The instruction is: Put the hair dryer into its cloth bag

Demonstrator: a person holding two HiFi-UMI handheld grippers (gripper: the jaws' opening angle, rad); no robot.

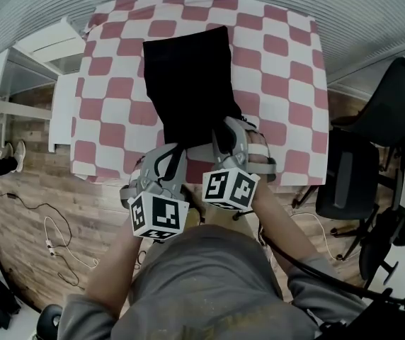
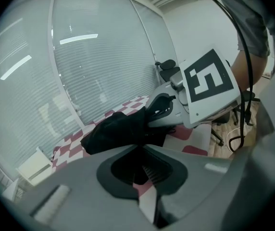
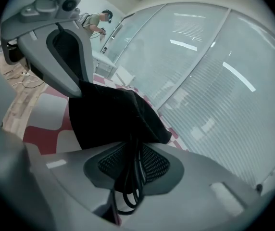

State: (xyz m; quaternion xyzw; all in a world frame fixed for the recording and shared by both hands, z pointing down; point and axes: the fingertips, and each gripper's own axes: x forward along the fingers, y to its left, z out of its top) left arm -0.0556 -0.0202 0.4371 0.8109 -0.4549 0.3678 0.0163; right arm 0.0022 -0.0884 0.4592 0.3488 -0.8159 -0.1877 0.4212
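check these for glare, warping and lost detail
Head view: strong fisheye bends the checkered tablecloth; the cloth bag is flat black, with no folds readable. Left gripper view: light streaks glare on the window blinds, and the foreground is soft. Right gripper view: same glare, but the black cord is fairly clear between the jaws.

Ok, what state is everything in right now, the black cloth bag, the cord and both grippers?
Black cloth bag: lies on the red-and-white checked tablecloth, near end bunched up.
Thin black cord: doubled into loops, pinched.
Left gripper: shut on the bag's near edge.
Right gripper: shut on the cord.
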